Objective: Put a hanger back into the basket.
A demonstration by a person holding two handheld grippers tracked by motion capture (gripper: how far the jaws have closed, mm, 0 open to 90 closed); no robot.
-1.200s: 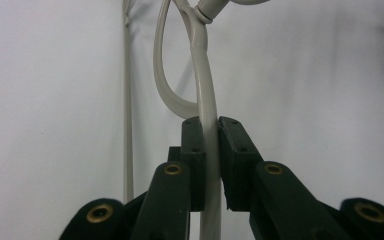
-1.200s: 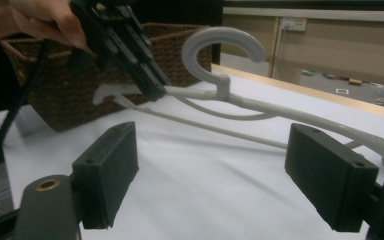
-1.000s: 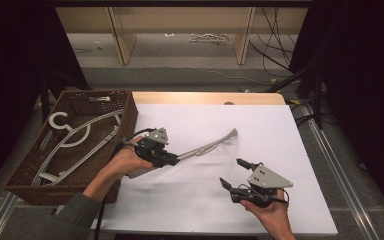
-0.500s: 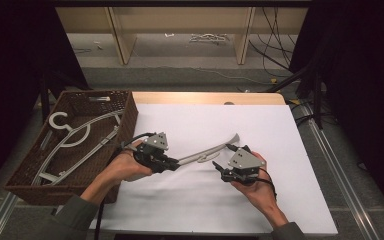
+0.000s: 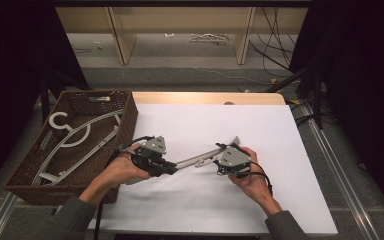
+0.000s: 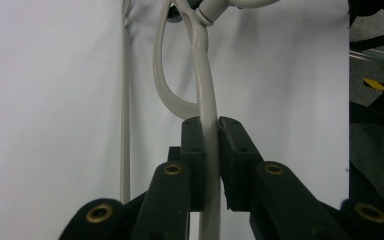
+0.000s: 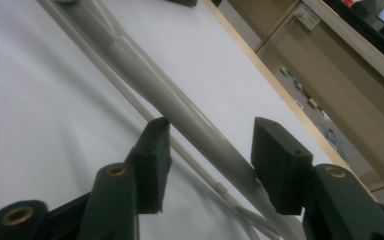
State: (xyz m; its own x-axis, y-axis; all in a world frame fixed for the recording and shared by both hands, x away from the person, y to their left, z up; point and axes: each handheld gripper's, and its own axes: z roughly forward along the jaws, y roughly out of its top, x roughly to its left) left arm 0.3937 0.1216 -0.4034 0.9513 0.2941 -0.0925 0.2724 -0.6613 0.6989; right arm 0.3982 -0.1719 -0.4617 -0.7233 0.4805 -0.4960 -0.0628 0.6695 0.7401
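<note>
Two-handed grab of a grey plastic clothes hanger (image 5: 200, 159) over the white table cover (image 5: 280, 130); second grip being taken. Left gripper (image 5: 172, 169) pinches one hanger arm (image 6: 207, 130) hard between its pads, the arm running straight ahead from the jaws. Right gripper (image 5: 220, 161) has just been closing; its jaws stand part-spread astride the other arm (image 7: 180, 107), which passes diagonally between the pads, close to the right pad, not yet squeezed. Next move, by my reading: finish the close squarely on that arm, then lift both ends together. More hangers (image 5: 75, 135) lie in the wicker basket (image 5: 127, 117), beyond the left gripper's outer side.
</note>
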